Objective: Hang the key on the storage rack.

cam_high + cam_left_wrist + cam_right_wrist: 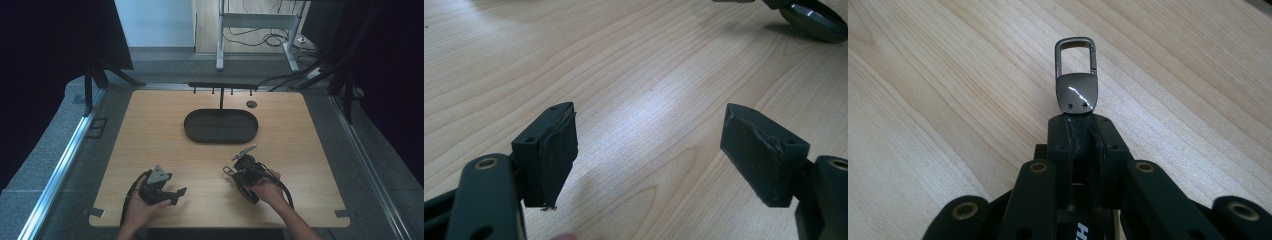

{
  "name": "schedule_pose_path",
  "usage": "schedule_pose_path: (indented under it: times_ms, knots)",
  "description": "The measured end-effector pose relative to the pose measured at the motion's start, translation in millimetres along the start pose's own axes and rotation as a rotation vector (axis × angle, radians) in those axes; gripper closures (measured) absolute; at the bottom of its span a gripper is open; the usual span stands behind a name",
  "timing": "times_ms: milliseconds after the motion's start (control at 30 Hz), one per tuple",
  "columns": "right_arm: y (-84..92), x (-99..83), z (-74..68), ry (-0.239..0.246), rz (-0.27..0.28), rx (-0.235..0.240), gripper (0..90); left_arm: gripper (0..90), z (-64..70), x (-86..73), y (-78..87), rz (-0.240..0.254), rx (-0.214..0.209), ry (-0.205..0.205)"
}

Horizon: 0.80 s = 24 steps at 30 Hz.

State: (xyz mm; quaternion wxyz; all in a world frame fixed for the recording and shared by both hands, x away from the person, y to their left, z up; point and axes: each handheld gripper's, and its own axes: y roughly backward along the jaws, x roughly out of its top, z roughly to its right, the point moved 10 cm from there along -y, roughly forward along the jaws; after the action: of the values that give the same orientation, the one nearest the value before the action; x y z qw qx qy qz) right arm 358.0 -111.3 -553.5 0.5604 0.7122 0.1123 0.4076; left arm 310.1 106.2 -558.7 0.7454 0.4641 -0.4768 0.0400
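Right gripper, jaws clamped on a metal key clasp at frame centre (loop end protruding). Left gripper stands wide, empty. Keep the pinch firm while carrying toward the hook stand.

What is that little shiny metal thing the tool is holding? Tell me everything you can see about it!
It's a small metal clip, dark grey and shiny. The top is an open rectangular loop; the lower part is a solid plate with two tiny dots. It sticks straight out from the right tool, whose two black jaws are shut on its bottom end, over the pale wooden table. Whether it touches the wood, I can't tell.
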Motion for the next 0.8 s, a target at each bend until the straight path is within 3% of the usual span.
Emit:
schedule_pose_path:
  times_ms: [333, 800]
  knots:
    - [10.1, 6.6, -4.0, 0.005, 0.040, 0.017, 80.8, 23.3, 0.4, -0.6, -1.1, -0.004, -0.001, -0.003]
    - [41.2, 21.8, -1.4, -0.037, 0.195, 0.000, 80.8, 23.3, 0.5, -1.3, -2.0, -0.006, -0.001, 0.001]
